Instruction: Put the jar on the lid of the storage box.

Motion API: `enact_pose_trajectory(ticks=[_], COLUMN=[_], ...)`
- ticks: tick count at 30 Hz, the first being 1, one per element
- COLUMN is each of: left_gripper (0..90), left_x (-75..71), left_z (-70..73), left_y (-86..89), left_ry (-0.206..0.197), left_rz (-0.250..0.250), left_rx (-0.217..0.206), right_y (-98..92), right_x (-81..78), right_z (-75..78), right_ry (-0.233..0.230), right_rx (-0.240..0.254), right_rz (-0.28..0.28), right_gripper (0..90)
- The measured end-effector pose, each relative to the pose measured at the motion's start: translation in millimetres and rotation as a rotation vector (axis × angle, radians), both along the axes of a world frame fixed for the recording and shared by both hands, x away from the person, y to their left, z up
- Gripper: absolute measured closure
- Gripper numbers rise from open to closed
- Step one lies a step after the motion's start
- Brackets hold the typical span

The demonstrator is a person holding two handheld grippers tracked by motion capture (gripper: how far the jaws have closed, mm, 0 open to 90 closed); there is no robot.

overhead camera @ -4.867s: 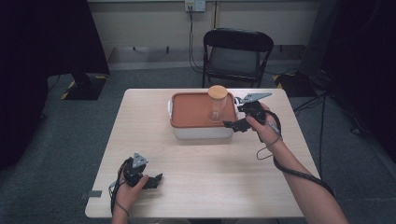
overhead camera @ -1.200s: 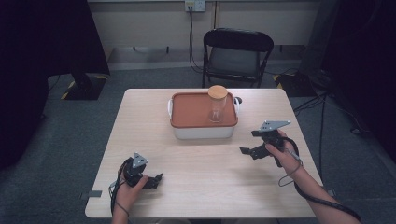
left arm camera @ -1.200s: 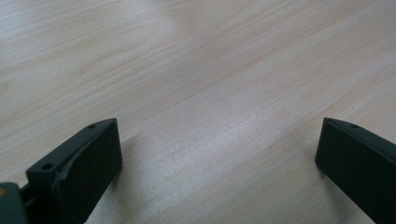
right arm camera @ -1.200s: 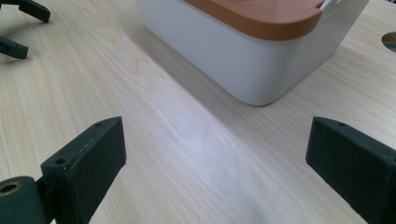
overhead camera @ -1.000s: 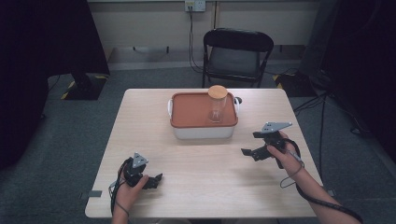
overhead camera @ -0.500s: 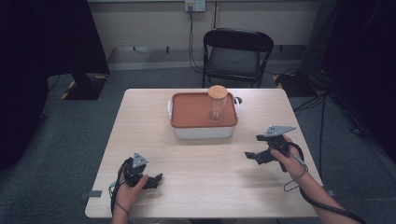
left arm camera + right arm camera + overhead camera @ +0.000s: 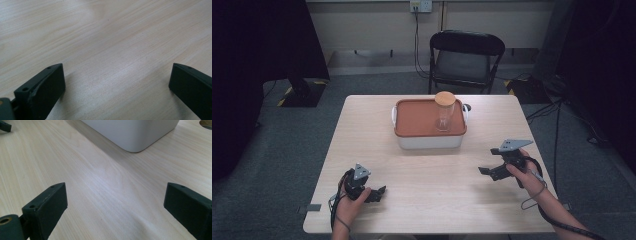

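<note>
Clear glass jar (image 7: 445,112) with round cork lid, upright on the orange-lidded white box (image 7: 430,124), twelve o'clock on the desk (image 7: 427,200), right gripper (image 7: 486,171) and left gripper (image 7: 381,192) jaws released, empty

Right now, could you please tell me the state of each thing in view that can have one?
Jar: upright on the box lid, cork lid on, looks empty.
Box: closed under its orange lid.
Left tongs: open, holding nothing.
Right tongs: open, holding nothing.
Chair: unoccupied.
</note>
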State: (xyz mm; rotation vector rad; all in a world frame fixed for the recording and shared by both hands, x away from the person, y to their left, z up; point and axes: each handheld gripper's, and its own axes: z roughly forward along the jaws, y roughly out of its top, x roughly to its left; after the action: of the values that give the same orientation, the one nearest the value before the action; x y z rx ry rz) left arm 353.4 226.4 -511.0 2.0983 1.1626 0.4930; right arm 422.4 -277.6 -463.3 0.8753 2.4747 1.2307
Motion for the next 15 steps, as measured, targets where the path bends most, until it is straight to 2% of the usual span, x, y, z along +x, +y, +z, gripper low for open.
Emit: enact_pose_trajectory(ticks=[15], left_gripper=[0.1], left_x=[-0.2], left_z=[0.0], left_y=[0.0], left_ry=[0.000], left_rz=[0.001], left_rx=[0.001], right_y=[-16.8], right_x=[-10.7], right_z=[-14.2], right_ry=[0.014], right_rx=[-0.012], right_rz=[-0.010], right_gripper=[3.9])
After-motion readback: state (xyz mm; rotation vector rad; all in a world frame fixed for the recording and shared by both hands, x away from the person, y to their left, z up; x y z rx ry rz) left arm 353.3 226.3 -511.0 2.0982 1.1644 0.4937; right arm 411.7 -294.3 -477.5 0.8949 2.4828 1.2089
